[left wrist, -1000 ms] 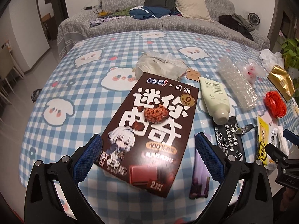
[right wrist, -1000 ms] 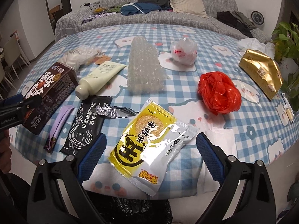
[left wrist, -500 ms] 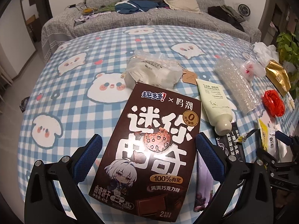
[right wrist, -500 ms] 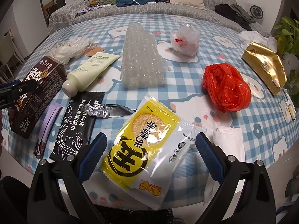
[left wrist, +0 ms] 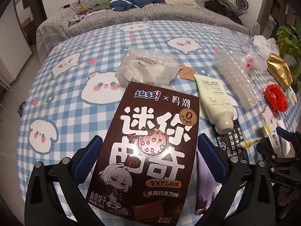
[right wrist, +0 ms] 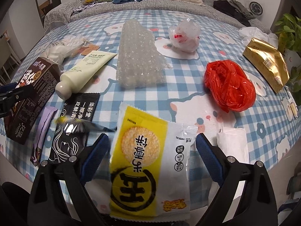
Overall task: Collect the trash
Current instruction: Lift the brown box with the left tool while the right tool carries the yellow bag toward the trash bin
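A brown cookie box (left wrist: 150,150) lies on the checked tablecloth (left wrist: 75,75). My left gripper (left wrist: 148,158) is open, its blue pads on either side of the box. The box also shows at the left in the right wrist view (right wrist: 28,98). A yellow and white rice cracker packet (right wrist: 146,162) lies at the table's near edge. My right gripper (right wrist: 150,160) is open around it. Whether either gripper's pads touch is unclear.
Around lie a cream tube (right wrist: 84,69), bubble wrap (right wrist: 139,56), a red plastic bag (right wrist: 229,86), a gold pouch (right wrist: 267,64), a black sachet (right wrist: 75,124), a purple wrapper (right wrist: 41,133), a white tissue (right wrist: 233,145) and a white pack (left wrist: 148,69). A sofa (left wrist: 150,9) stands behind.
Both grippers have moved forward and lower: the cookie box now sits between the left pads and the cracker packet between the right pads. The silver foil scrap looks blurred, as if moving.
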